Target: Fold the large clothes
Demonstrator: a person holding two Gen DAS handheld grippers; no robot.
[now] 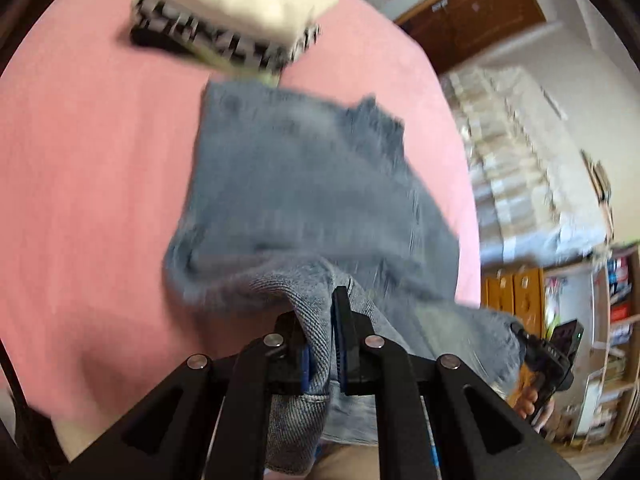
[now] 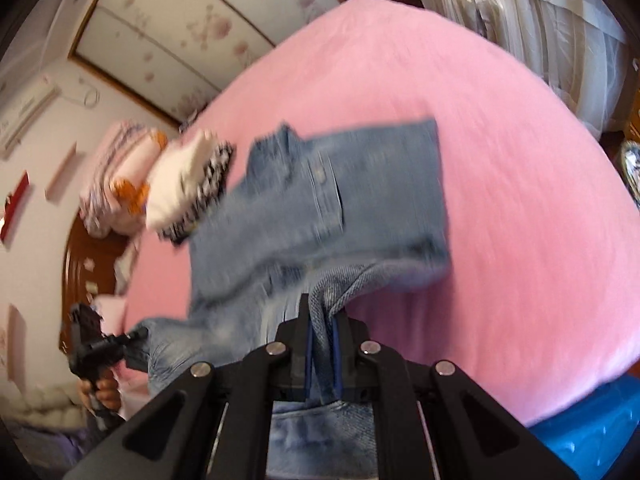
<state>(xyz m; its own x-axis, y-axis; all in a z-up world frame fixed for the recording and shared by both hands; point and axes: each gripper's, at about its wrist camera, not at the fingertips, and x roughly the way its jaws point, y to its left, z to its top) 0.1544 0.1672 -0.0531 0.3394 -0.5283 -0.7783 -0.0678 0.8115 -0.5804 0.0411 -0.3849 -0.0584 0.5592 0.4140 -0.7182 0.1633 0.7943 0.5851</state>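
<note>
Jeans (image 1: 304, 184) lie partly folded on the pink bed (image 1: 92, 168), near edge lifted off it. We judge the denim heavy, limp, thick at seams and not slippery; best held at hem or waistband edges, both corners at once. Left tongs (image 1: 320, 340) pinched nearly closed on a bunched denim edge; right tongs (image 2: 322, 344) likewise clamped on fabric. Folded stack (image 1: 236, 20) sits just beyond the jeans.

Counted on one pink bed (image 2: 520, 200): one pair of jeans (image 2: 340, 200); one stack of two folded items, white (image 2: 180, 180) over checked (image 2: 212, 188). Two grippers (image 1: 320, 344) (image 2: 320, 348) are seen.
</note>
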